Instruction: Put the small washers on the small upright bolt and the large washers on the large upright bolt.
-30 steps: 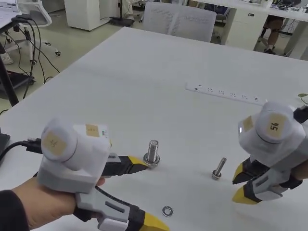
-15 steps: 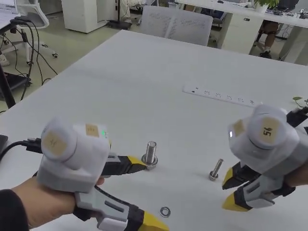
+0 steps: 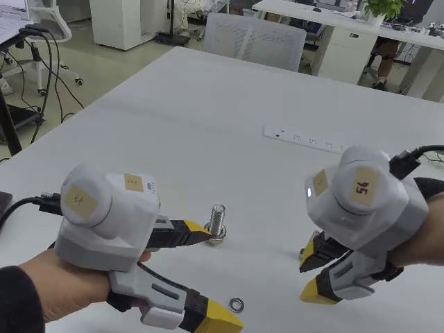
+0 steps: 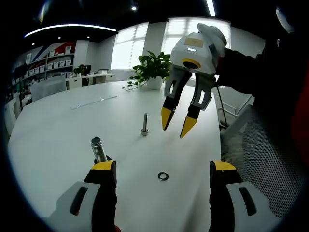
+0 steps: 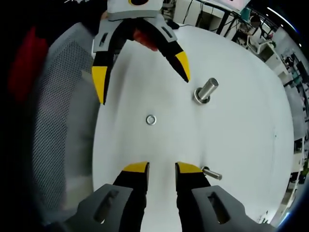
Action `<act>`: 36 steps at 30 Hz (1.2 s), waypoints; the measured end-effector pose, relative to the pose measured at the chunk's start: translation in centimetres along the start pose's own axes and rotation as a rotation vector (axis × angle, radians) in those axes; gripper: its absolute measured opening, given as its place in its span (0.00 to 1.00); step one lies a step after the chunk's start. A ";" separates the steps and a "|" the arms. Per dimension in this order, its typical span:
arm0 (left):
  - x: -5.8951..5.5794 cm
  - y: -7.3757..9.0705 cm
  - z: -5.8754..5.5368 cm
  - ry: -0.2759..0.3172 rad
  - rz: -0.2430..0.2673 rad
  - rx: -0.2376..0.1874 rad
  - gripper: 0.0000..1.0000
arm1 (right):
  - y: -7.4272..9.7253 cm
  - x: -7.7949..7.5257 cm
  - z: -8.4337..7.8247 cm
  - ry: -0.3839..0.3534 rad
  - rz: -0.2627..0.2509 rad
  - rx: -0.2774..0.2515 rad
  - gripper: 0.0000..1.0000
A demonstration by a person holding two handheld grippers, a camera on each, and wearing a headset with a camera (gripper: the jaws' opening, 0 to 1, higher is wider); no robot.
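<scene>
The large bolt [image 3: 217, 222] [image 4: 99, 150] [image 5: 206, 90] stands upright on the white table, right by the upper jaw tip of my left gripper [image 3: 211, 277] [image 4: 163, 166]. That gripper is wide open and empty. A small washer [image 3: 236, 304] [image 4: 163, 176] [image 5: 151, 119] lies flat on the table just ahead of its jaws. The small bolt [image 4: 145, 124] [image 5: 211, 174] stands further right. My right gripper [image 3: 309, 276] [image 5: 162, 168] [image 4: 177, 123] hovers beside it, jaws slightly apart with nothing between them. The left gripper [image 5: 141, 76] faces it across the washer.
A white power strip [image 3: 305, 137] lies further back on the table [image 3: 208, 118]. A chair [image 3: 253, 41] stands at the far edge, with desks and a potted plant [image 4: 152, 70] beyond. Cables hang at the left [image 3: 41, 62].
My right gripper has moved left toward the washer and now covers the small bolt in the head view. The left gripper has stayed beside the large bolt.
</scene>
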State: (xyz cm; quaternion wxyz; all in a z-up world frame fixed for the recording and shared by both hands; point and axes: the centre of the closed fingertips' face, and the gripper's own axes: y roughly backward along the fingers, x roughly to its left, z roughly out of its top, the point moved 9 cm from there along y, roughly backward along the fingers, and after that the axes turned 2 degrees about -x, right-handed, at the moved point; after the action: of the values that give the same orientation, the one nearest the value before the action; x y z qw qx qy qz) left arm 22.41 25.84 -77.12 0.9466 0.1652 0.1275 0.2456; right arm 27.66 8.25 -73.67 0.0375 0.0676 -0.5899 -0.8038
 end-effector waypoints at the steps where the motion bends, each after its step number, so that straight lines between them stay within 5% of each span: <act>1: 0.0 0.0 0.0 -0.002 0.000 0.000 0.79 | 0.0 0.1 0.3 0.009 0.001 -0.002 0.23; 21: -0.2 0.1 0.1 -0.007 0.001 -0.006 0.79 | -2.2 0.9 4.3 0.102 0.054 -0.012 0.23; 36: -0.1 0.2 0.1 -0.008 0.006 -0.007 0.79 | -5.2 0.8 5.4 0.126 0.102 0.016 0.22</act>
State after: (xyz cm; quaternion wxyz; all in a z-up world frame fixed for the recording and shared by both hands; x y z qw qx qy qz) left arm 22.29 25.99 -76.93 0.9469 0.1635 0.1222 0.2483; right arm 26.16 14.79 -77.07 0.1149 0.0879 -0.5956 -0.7901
